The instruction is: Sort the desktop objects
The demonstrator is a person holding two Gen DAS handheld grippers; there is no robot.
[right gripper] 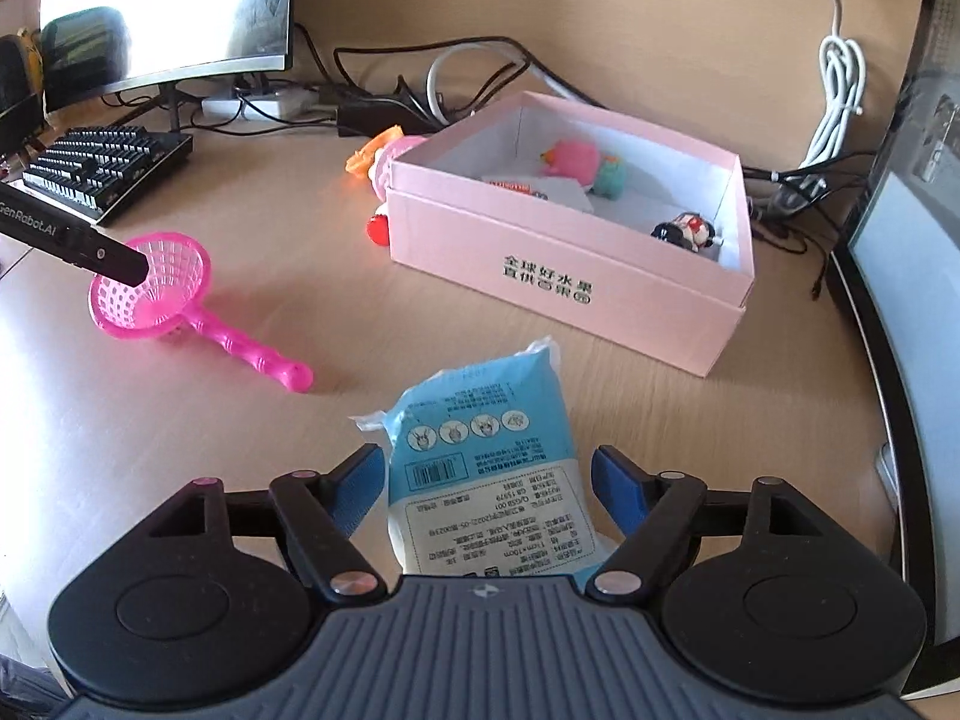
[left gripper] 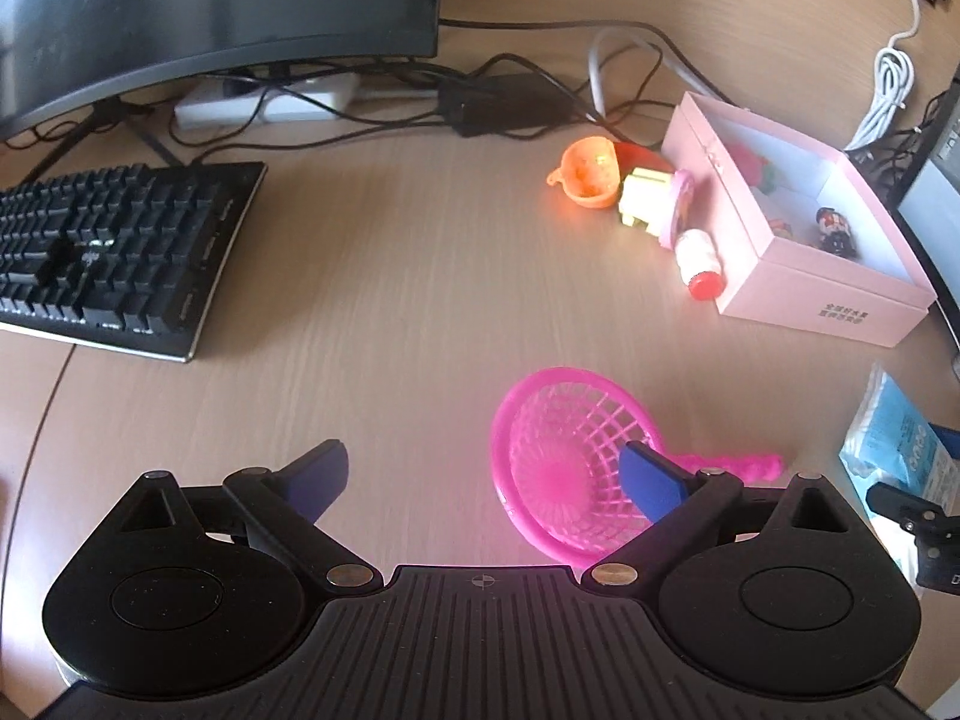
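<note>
Two hand-held grippers work our bench (left gripper: pixel 390 276); the pink box (right gripper: pixel 564 264) lies open as the sorting bin, toys already inside; the blue tissue pack (right gripper: pixel 480 450) sits between the right hand-held gripper's (right gripper: pixel 486 480) part-open pads, apparently not squeezed, so we judge it lined up for lifting; the pink strainer (left gripper: pixel 564 462) rests on the bench, one pad of our wide-spread, empty left hand-held gripper (left gripper: pixel 486 480) over its bowl; smaller toys wait beside the box.
</note>
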